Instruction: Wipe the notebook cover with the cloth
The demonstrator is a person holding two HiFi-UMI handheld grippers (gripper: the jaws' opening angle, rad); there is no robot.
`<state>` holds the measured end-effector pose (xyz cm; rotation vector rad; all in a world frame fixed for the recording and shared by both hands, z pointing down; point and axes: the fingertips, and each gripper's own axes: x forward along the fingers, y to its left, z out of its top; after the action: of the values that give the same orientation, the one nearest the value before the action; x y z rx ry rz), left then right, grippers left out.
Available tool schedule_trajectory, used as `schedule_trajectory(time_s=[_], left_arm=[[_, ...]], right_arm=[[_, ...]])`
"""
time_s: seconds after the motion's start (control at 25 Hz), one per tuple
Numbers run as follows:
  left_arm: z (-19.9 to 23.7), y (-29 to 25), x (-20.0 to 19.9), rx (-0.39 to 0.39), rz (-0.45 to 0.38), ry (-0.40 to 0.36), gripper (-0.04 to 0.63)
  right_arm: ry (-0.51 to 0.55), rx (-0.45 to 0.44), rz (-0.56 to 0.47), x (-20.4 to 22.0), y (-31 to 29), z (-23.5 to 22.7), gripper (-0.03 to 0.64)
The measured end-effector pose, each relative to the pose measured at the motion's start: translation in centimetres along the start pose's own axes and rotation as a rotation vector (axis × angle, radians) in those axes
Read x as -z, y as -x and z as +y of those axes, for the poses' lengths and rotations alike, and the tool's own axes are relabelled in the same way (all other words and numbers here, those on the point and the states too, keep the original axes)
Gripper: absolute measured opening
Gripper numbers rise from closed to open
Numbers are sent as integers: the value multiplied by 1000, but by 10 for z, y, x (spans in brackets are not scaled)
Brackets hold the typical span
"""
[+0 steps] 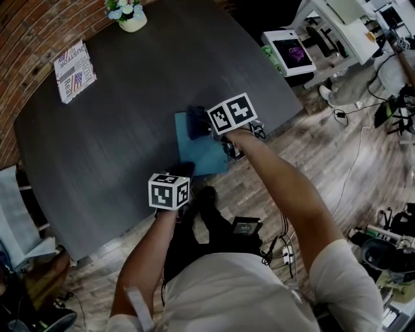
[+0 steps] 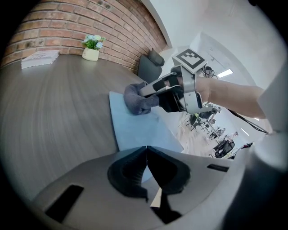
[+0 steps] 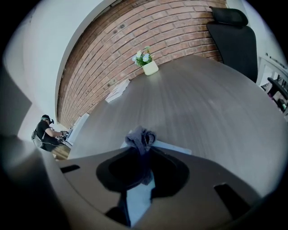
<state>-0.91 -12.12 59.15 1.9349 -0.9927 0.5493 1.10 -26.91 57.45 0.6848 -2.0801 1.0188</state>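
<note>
A light blue notebook [image 1: 198,152] lies flat near the front edge of the dark round table [image 1: 117,136]. A bunched dark grey cloth [image 1: 196,120] rests on the notebook's far end, and my right gripper [image 1: 209,127] is shut on it. In the left gripper view the cloth [image 2: 137,99] sits on the notebook [image 2: 139,128] with the right gripper [image 2: 155,92] clamped on it. The right gripper view shows the cloth [image 3: 141,140] pinched between the jaws over the notebook [image 3: 168,146]. My left gripper [image 1: 183,170] presses on the notebook's near edge, jaws shut with nothing between them [image 2: 146,164].
A small flower pot [image 1: 131,18] and a stack of printed booklets [image 1: 73,71] sit at the table's far side. A black office chair [image 3: 234,31] stands behind the table by the brick wall. The wooden floor to the right carries cables and equipment [image 1: 389,240].
</note>
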Motion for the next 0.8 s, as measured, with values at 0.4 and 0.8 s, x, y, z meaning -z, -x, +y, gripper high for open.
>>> schedule_trajectory(time_s=[0.4,0.8], left_arm=[[1,-1,0,-11,-9,7,9],[1,-2,0,-17,-5,0,9]], right_arm=[[-1,48,1,12,18,-23,91],[-4,121,9,23,39,-47,91]])
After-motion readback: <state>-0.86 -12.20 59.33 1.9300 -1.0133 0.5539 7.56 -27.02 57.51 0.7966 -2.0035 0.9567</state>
